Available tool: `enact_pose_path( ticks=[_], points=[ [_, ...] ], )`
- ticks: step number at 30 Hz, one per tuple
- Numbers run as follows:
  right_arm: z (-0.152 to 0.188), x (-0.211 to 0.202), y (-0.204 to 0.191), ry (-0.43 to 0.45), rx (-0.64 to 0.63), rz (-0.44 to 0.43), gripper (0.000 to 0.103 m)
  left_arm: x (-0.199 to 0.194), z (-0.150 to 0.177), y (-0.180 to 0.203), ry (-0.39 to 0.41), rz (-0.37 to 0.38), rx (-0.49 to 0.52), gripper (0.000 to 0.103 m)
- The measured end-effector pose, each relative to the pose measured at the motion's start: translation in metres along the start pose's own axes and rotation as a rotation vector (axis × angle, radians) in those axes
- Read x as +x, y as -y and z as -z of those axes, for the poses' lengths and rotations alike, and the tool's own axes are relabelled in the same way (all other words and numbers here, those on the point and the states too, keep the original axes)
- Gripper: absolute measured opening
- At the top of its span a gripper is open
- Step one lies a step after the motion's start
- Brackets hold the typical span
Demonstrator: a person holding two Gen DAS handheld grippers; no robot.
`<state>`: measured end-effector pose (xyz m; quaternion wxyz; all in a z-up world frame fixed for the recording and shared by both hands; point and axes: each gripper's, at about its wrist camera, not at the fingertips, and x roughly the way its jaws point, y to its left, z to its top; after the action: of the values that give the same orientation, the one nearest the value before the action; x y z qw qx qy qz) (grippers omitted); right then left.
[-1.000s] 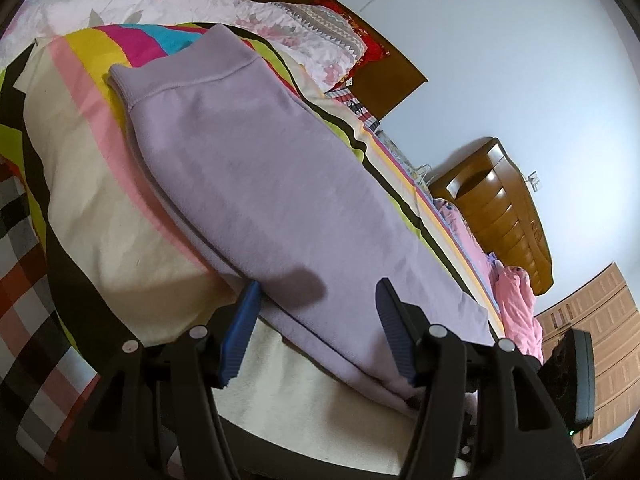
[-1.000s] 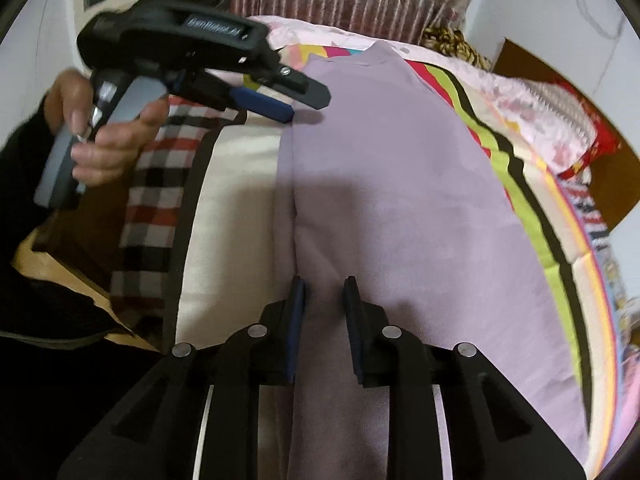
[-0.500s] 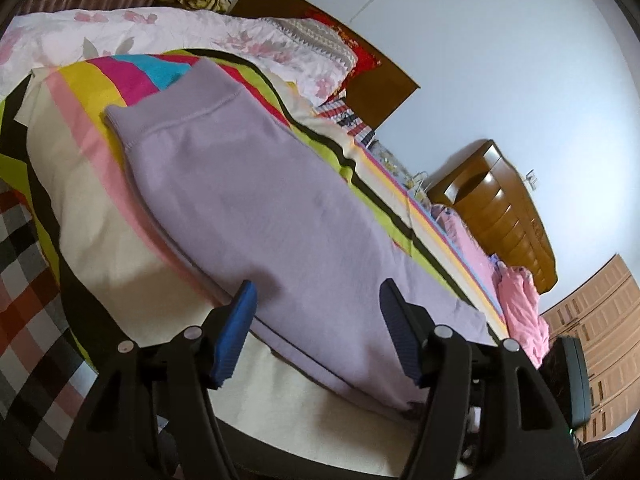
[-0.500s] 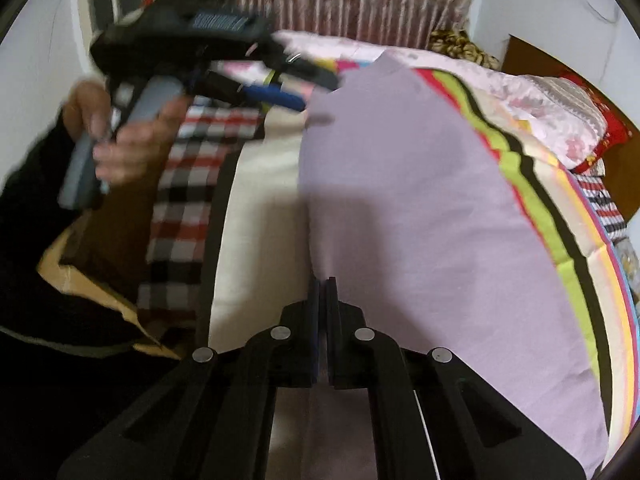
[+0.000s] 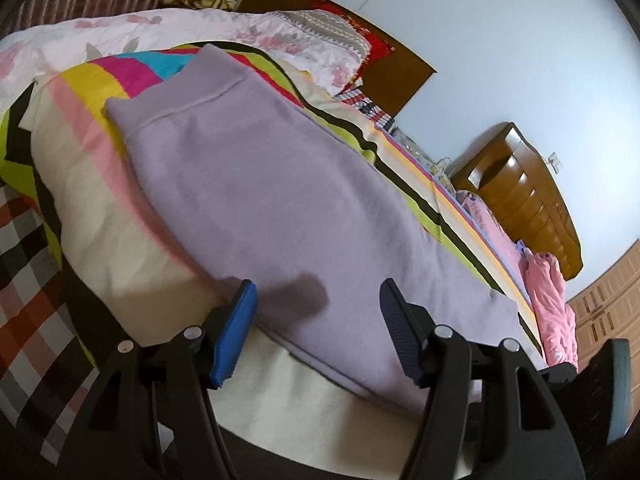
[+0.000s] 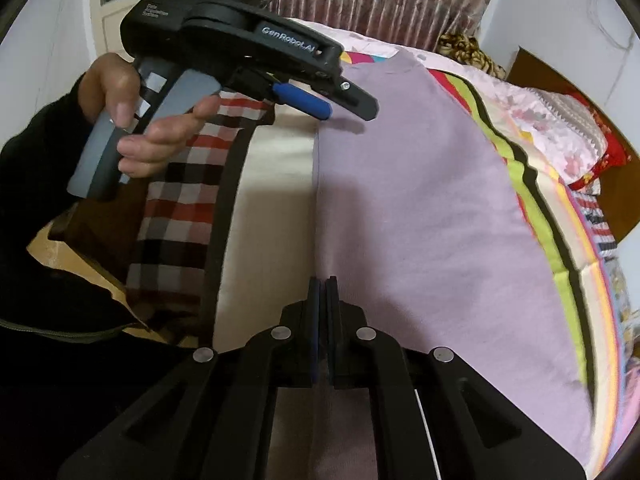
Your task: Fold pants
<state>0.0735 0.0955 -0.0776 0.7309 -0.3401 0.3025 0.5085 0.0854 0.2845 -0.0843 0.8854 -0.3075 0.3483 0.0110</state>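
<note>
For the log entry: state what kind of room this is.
A bedroom, most likely. The pants lie on a bed with a striped quilt and pillows against a wooden headboard; a wooden dresser stands by the wall.

Lilac pants [image 5: 280, 200] spread flat, lengthwise on striped bedspread [image 5: 80, 208], waistband far end.

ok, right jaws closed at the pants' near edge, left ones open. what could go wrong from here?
1. The right gripper sits right at the edge of the lavender pants; whether it holds both layers is unclear, so one may slip on lifting.
2. The left gripper is open above the cloth; lifting now would likely skew the fold.
3. The striped blanket lies directly under the edge and may get pinched too.
</note>
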Motion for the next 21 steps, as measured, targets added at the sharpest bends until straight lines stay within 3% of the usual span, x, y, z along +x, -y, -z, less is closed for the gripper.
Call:
enact_pose_path(
  ticks=[4, 7, 12, 18, 20, 21],
  points=[
    [-0.019, -0.009, 0.005, 0.074, 0.020, -0.039, 0.009, -0.018, -0.007, -0.013, 0.058, -0.017, -0.058, 0.065],
    [-0.037, 0.006, 0.006, 0.097, 0.018, -0.044, 0.010, -0.027, -0.011, -0.016, 0.093, -0.030, -0.079, 0.065],
    [-0.056, 0.044, 0.004, 0.052, 0.003, -0.082, 0.010, -0.031, -0.010, -0.019, 0.094, -0.023, -0.100, 0.067],
    [-0.058, 0.054, 0.010, 0.037, 0.038, -0.095, 0.010, -0.027, -0.009, -0.025, 0.079, -0.017, -0.113, 0.069],
    [-0.057, 0.055, 0.013, 0.036, 0.057, -0.098, 0.021, -0.025, -0.009, -0.025, 0.073, -0.014, -0.109, 0.069],
    [-0.057, 0.057, 0.013, 0.031, 0.056, -0.108, 0.021, -0.024, -0.009, -0.026, 0.072, -0.013, -0.109, 0.069]
  ],
)
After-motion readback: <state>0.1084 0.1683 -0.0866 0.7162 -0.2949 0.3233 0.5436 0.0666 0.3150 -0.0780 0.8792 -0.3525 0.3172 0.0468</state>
